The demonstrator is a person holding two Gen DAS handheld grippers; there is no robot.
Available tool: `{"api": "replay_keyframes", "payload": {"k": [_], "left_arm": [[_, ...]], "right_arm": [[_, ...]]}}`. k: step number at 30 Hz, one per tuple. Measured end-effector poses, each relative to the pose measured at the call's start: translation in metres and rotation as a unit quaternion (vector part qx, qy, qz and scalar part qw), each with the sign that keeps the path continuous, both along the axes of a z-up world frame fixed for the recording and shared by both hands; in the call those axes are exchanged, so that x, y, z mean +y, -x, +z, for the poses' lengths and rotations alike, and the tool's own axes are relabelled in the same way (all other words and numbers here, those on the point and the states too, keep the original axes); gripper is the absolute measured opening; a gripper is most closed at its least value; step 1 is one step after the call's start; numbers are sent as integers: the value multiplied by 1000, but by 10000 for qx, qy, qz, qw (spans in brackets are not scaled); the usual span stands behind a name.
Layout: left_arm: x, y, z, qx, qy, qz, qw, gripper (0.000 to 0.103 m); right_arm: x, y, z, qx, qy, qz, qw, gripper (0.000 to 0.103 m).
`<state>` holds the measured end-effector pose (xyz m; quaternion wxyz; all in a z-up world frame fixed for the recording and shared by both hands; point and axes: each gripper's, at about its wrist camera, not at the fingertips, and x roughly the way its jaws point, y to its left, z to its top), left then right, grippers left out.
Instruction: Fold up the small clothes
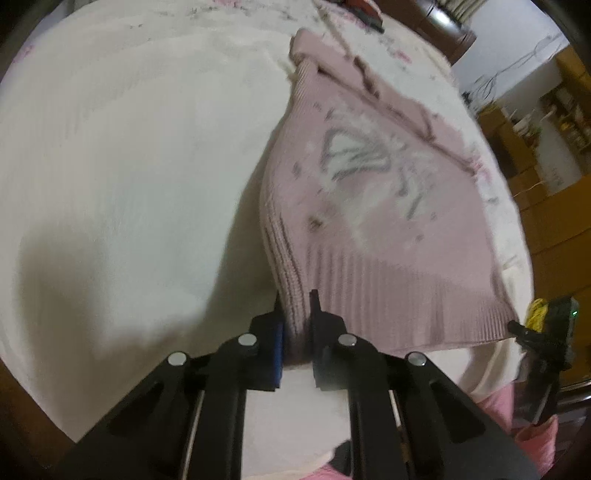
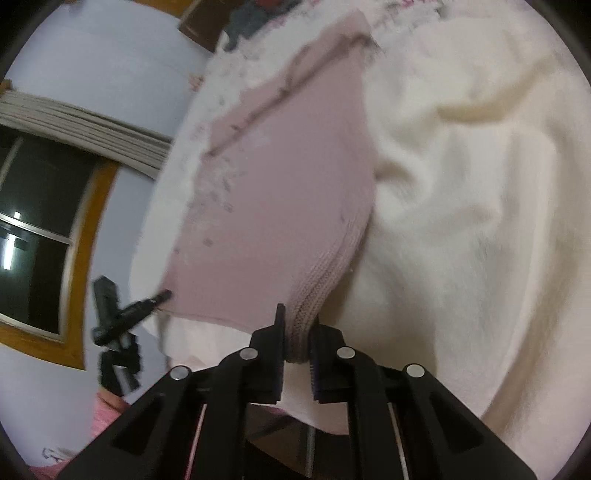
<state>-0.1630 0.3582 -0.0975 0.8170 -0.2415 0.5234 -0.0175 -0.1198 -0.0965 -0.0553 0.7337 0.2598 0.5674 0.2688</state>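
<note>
A small pink knitted sweater (image 1: 373, 206) with a white and grey pattern on its front lies partly lifted over a cream blanket (image 1: 129, 166). My left gripper (image 1: 295, 299) is shut on one corner of its ribbed hem. In the right wrist view the sweater (image 2: 288, 184) shows its plain pink side, and my right gripper (image 2: 298, 314) is shut on the other hem corner, where the knit bunches between the fingers. Each gripper shows in the other's view: the right one (image 1: 517, 328) at the hem's far corner, the left one (image 2: 162, 295) at the pink edge.
The cream blanket (image 2: 480, 221) covers a bed and is creased to the right. A window (image 2: 33, 229) with a wooden frame is on the left wall. Wooden shelves (image 1: 554, 122) stand beyond the bed. A dark object (image 1: 365, 11) lies at the bed's far end.
</note>
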Motion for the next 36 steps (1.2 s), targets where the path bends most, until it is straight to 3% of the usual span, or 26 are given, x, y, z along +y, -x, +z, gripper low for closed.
{"api": "replay_keyframes", "payload": {"k": [7, 14, 23, 29, 36], "left_arm": [[1, -13, 39, -603, 316, 109, 9976, 8], [9, -46, 61, -836, 251, 210, 9960, 8], [32, -107, 52, -842, 340, 558, 9943, 8], [44, -143, 36, -663, 246, 620, 9956, 8], [48, -173, 10, -410, 236, 592, 9971, 9]], "right_arm": [[-21, -15, 29, -187, -767, -312, 9964, 10], [-30, -47, 39, -173, -997, -535, 9934, 10], [-37, -109, 36, 74, -1196, -846, 9892, 10], [-33, -158, 20, 363, -1031, -961, 9893, 10], [-31, -188, -9, 685, -863, -1073, 9881, 10]]}}
